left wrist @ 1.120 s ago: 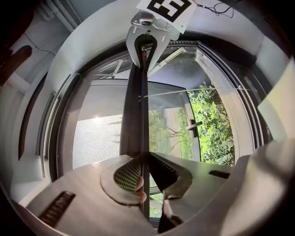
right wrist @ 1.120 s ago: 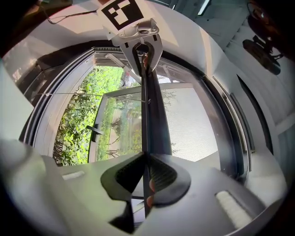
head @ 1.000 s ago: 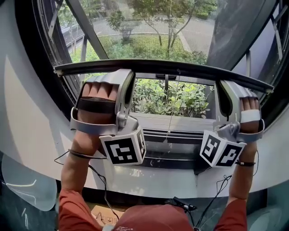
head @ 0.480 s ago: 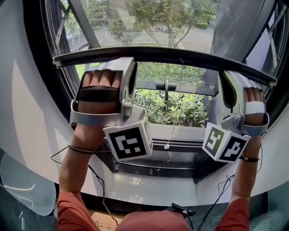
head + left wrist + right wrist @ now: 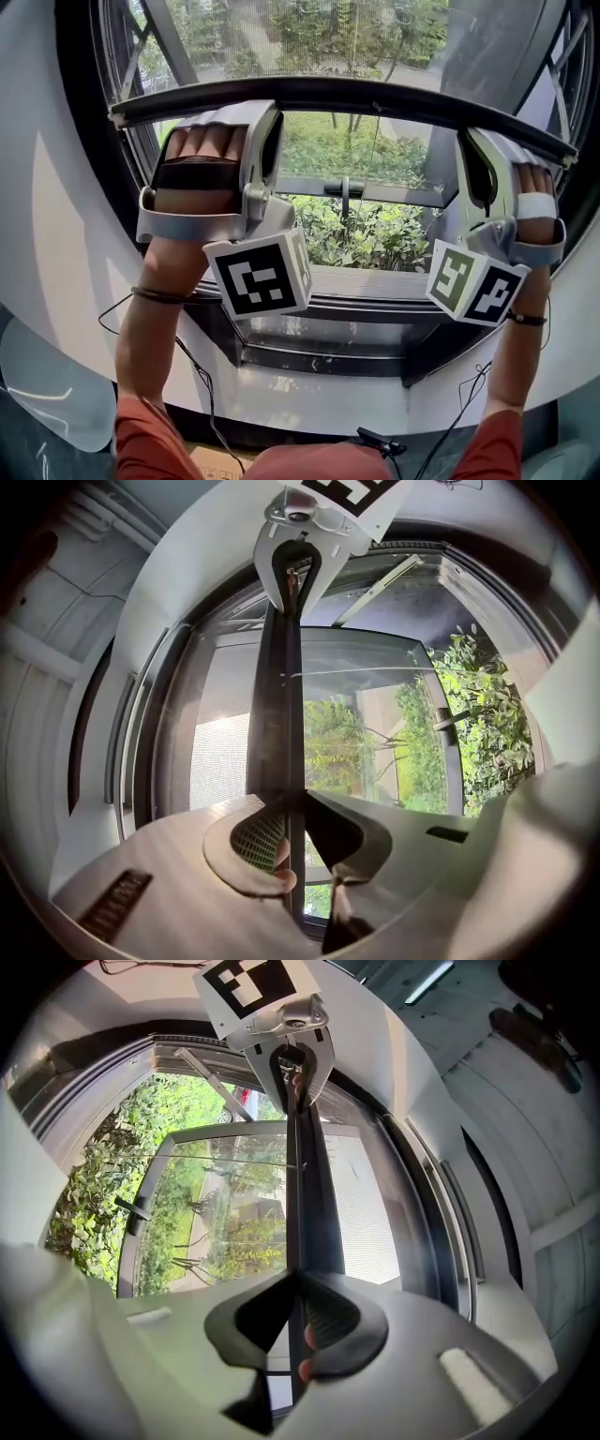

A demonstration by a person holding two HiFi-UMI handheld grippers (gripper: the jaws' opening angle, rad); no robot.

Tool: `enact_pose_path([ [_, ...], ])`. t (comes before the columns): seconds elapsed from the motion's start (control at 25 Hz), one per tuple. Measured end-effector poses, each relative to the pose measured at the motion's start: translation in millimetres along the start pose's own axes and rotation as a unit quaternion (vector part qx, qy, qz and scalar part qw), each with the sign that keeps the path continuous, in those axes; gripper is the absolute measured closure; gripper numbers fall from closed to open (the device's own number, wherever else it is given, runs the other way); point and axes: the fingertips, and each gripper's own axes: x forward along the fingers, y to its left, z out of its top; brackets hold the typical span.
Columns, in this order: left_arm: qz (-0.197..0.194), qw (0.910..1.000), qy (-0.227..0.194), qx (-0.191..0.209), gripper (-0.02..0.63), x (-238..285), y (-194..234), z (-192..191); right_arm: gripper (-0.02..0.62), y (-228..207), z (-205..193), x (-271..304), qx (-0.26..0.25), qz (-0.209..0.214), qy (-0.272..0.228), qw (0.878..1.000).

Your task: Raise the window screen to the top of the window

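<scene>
Gripper views only: your left gripper [image 5: 289, 810] and right gripper [image 5: 298, 1307] are both pinching the screen bar [image 5: 356, 94].
Head view: the bar is lying level, running left to right.

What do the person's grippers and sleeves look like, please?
Both the left gripper and right gripper are smooth white shells with dark ribbed pads, each carrying a white cube with black square markers. Thin black cables trail from them. The sleeves are orange-red.

Under the bar [image 5: 356, 94] there's a wide gap between the left gripper [image 5: 268, 112] and right gripper [image 5: 467, 141], down to the sill [image 5: 375, 279]. Only a handle [image 5: 344, 189] and thin cord [image 5: 373, 155] sit mid-gap. The frame [image 5: 82, 141] crowds the outer sides, and mesh [image 5: 309, 37] blocks above.
</scene>
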Motion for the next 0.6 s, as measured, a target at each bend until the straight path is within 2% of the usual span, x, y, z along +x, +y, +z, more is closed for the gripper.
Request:
enact_pose_path([
  [0.36, 0.043, 0.9991, 0.005, 0.004, 0.537, 21, 48, -2, 0.549, -44, -1, 24, -0.003, -0.031, 0.001, 1.000],
  [0.6, 0.051, 0.9986, 0.007, 0.007, 0.537, 30, 68, -3, 0.559, -66, -1, 35, -0.014, -0.047, 0.001, 0.999],
])
